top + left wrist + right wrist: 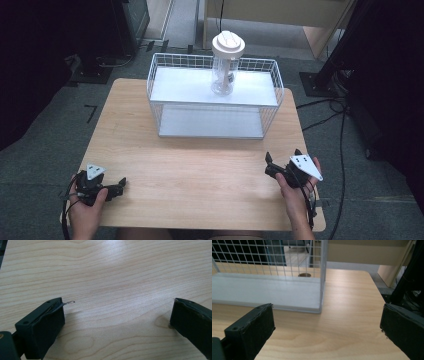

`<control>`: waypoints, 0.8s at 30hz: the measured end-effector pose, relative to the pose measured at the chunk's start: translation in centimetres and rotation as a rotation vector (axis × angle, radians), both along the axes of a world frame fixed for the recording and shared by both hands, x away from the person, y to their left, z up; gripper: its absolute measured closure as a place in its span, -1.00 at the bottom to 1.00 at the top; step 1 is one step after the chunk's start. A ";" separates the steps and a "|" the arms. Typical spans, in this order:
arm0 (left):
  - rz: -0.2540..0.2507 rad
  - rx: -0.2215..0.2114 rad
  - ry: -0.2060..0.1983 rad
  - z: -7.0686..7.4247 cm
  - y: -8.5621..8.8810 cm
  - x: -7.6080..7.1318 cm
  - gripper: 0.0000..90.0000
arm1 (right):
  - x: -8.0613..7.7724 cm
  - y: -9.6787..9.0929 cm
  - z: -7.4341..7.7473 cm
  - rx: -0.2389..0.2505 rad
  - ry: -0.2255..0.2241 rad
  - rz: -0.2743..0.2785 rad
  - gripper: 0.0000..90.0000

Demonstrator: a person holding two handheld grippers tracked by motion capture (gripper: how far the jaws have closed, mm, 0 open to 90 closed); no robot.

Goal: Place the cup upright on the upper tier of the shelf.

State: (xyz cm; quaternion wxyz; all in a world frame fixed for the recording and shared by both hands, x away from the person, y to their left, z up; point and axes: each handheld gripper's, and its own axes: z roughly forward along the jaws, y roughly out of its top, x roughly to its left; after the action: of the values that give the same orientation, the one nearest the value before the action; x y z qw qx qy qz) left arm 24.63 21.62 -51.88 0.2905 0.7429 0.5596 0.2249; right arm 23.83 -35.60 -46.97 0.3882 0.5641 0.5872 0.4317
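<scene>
A white wire rack (170, 90) with two shelves stands at the back middle of the wooden table (200, 170). A clear jar with a white lid (224, 75) stands upright on its upper shelf. My left gripper (102, 182) rests at the front left corner, held in a hand. It is open over bare wood (117, 307), and a thin bent wire sticks out of its left pad (53, 312). My right gripper (283, 154) is at the front right, open and empty. It faces the rack's lower shelf (262, 290) and right corner post (327, 308).
The table's right edge (377, 287) lies close to the right gripper. Cables (342, 125) and dark stands (340, 55) are on the floor to the right. A light wooden cabinet (300, 15) stands behind the table. Open tabletop stretches between the grippers and the rack.
</scene>
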 end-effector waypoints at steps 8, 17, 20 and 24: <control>0.000 0.000 0.000 0.0 0.0 0.0 -1.00 | -1.8 -2.1 -1.8 -0.017 0.056 -0.041 -1.00; 0.000 0.000 -0.001 0.0 0.0 0.0 -1.00 | -3.4 -4.3 -3.7 -0.030 0.145 -0.081 -1.00; 0.000 0.000 0.000 0.0 0.0 0.0 -1.00 | -3.8 -4.9 -4.3 -0.033 0.187 -0.096 -1.00; 0.000 0.000 -0.001 0.0 0.0 0.0 -1.00 | -4.1 -5.4 -5.0 -0.028 0.253 -0.089 -1.00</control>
State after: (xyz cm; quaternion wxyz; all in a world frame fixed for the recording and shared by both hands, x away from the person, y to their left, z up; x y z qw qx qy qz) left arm 24.62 21.61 -51.89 0.2908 0.7427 0.5596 0.2252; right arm 19.73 -41.04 -51.96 0.3376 0.6341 0.6119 0.3310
